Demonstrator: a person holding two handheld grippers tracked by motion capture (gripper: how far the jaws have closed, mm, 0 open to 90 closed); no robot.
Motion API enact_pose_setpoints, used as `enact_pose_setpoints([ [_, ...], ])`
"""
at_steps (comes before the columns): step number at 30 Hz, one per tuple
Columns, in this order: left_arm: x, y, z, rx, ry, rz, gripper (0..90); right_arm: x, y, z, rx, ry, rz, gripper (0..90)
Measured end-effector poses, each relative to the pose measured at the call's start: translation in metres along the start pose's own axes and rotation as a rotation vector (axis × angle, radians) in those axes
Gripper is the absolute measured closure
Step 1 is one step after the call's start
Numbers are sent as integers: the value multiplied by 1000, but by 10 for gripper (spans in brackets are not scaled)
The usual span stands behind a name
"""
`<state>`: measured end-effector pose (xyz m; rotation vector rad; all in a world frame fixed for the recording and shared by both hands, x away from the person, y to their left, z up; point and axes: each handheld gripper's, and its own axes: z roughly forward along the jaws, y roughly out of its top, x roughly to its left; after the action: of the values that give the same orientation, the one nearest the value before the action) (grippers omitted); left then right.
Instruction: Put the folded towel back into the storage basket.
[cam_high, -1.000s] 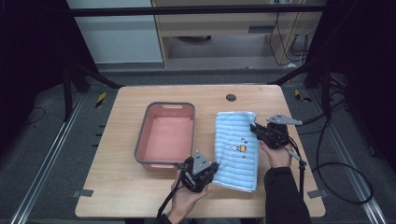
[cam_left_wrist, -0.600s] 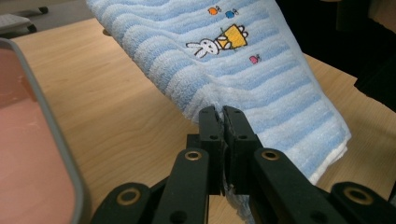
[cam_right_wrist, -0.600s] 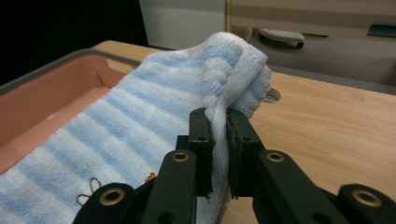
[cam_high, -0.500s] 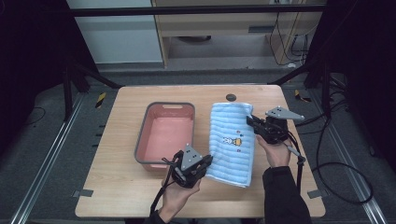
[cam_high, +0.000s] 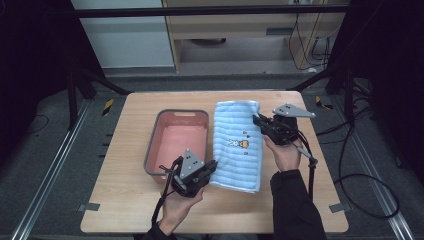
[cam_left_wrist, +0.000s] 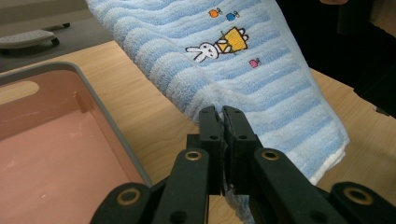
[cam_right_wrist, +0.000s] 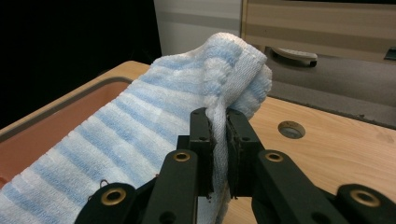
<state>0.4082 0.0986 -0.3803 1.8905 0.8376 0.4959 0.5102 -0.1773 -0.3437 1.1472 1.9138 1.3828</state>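
Observation:
A folded light-blue striped towel (cam_high: 239, 145) with a small rabbit picture (cam_left_wrist: 205, 50) hangs stretched between my two grippers, lifted off the wooden table (cam_high: 125, 200). My left gripper (cam_high: 212, 167) is shut on the towel's near left corner (cam_left_wrist: 210, 100). My right gripper (cam_high: 258, 120) is shut on the far right edge of the towel (cam_right_wrist: 219, 112), which bunches up above its jaws. A pink bin (cam_high: 155, 150) with a grey rim stands just left of the towel, and nothing lies inside it.
A round cable hole (cam_right_wrist: 291, 129) sits in the table beyond the right gripper. Cables trail from both grippers toward the table's near and right edges. Black frame posts and a cabinet stand behind the table.
Both grippers have carried the towel leftward and up, toward the bin. The towel now hangs off the table instead of lying flat on it.

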Motion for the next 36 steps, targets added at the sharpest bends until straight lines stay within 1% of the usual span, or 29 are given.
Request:
enact_pose_setpoints([
  [3,5,1,-5,-3,2,-9,868,5,5,5,-2,3,-4,827],
  [6,10,3,-10,-8,15,-9,868,9,9,11,0,7,-4,829],
  [13,22,6,-25,-18,47,11,868,20,19,22,-4,24,-7,830],
  [15,25,6,-29,-23,54,14,868,24,22,25,-7,31,-13,830],
  [16,26,6,-31,-27,56,7,868,26,23,26,-10,33,-14,830],
  [20,32,5,-37,-36,63,2,868,35,30,33,-11,44,-26,830],
  [24,40,5,-44,-37,75,5,868,44,36,42,-15,54,-34,830],
  [26,45,5,-47,-39,82,1,868,47,39,46,-15,59,-36,830],
  [28,50,4,-51,-47,91,-11,868,51,43,52,-11,65,-30,830],
  [31,57,2,-56,-56,100,-30,868,57,47,59,-6,72,-36,830],
  [32,60,1,-58,-55,104,-29,868,60,48,62,-5,76,-36,830],
  [36,71,-3,-63,-57,117,-46,868,69,52,76,3,89,-40,830],
])
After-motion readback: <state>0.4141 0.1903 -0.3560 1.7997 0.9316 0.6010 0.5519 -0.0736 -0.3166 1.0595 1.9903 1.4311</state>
